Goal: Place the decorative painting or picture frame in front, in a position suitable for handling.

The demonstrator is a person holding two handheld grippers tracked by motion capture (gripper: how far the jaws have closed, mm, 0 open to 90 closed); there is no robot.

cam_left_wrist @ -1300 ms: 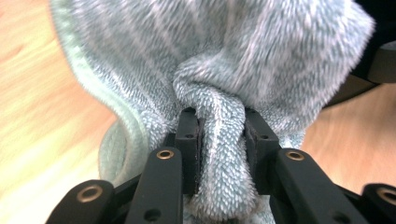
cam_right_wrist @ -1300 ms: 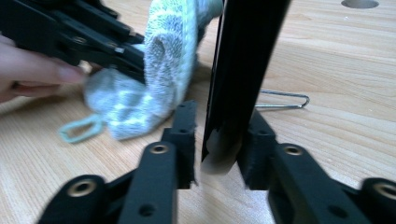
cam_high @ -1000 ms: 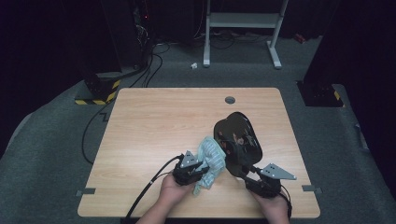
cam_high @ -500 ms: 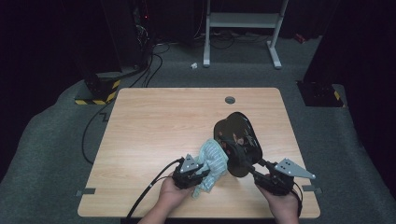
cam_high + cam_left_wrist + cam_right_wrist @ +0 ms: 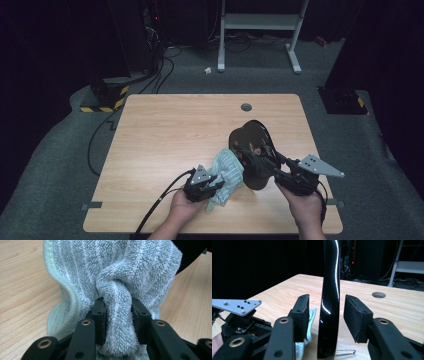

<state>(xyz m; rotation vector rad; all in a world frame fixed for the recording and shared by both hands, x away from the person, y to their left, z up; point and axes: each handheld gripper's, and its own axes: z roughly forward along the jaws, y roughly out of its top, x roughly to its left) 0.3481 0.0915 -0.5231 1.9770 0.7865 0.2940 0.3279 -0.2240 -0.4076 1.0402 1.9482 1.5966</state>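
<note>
A pale green striped towel is bunched against the left face of a glossy black plate. My left gripper is shut on a fold of the towel near the table's front edge. The plate stands on edge, tilted, between the jaws of my right gripper. Those jaws have just been closing on it, and a narrow gap shows on each side of the plate. A bit of the towel shows behind the left jaw.
The wooden table has a round cable hole at the back. A thin wire loop lies on the table by the plate's lower edge. Cables and a white frame stand on the floor beyond.
My right hand has risen and drawn a little to the right, its jaws still around the plate. The left hand and the towel have stayed put.
</note>
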